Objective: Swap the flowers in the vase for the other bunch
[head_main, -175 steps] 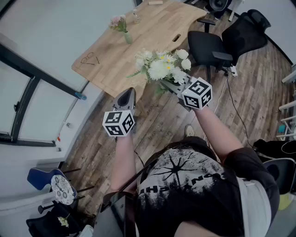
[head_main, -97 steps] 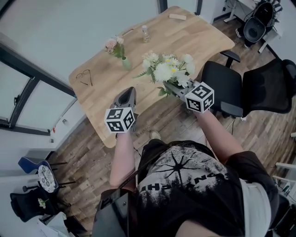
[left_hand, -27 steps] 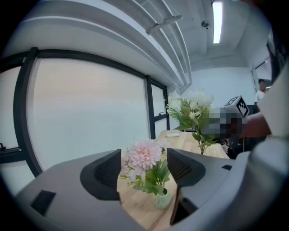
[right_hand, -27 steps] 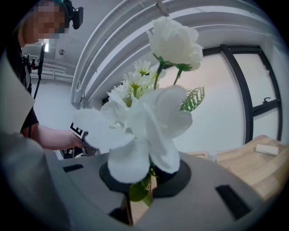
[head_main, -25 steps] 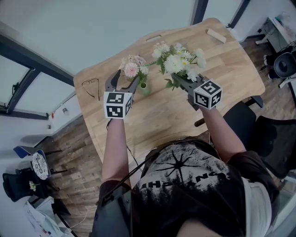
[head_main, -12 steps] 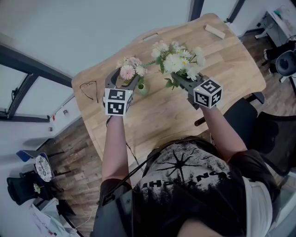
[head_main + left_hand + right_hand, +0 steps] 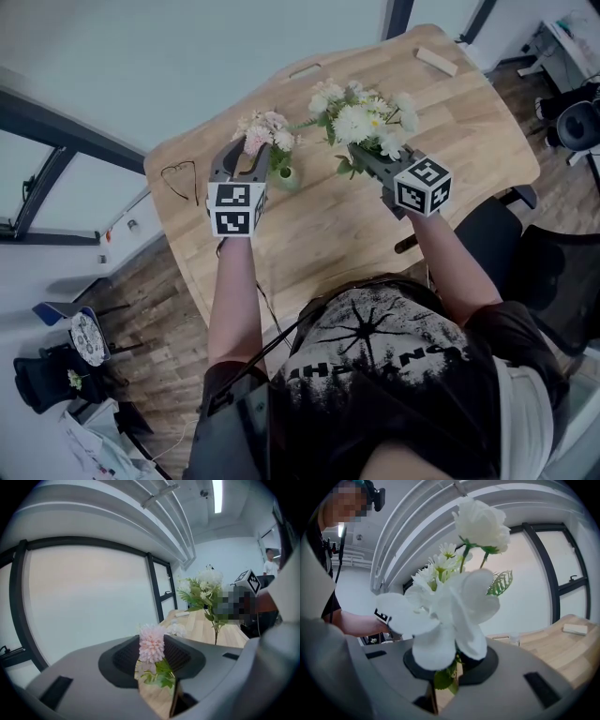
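A pink bunch stands in a small green vase on the wooden table. My left gripper reaches around its stems just below the blooms. Its jaws are closing, with the pink bunch and its leaves between them and a strip of table still showing in the gap. My right gripper is shut on the stems of a white bunch, held upright above the table to the right of the vase. In the right gripper view the white bunch rises from the right gripper.
A small wooden block lies near the table's far right corner. A dark wire outline lies at the left end. A black office chair stands at the right, close to the table's near edge. A window wall runs behind the table.
The left gripper's jaws have narrowed around the pink bunch. Seconds ago the person walked up to the table carrying the white bunch. The right gripper has kept still this last second.
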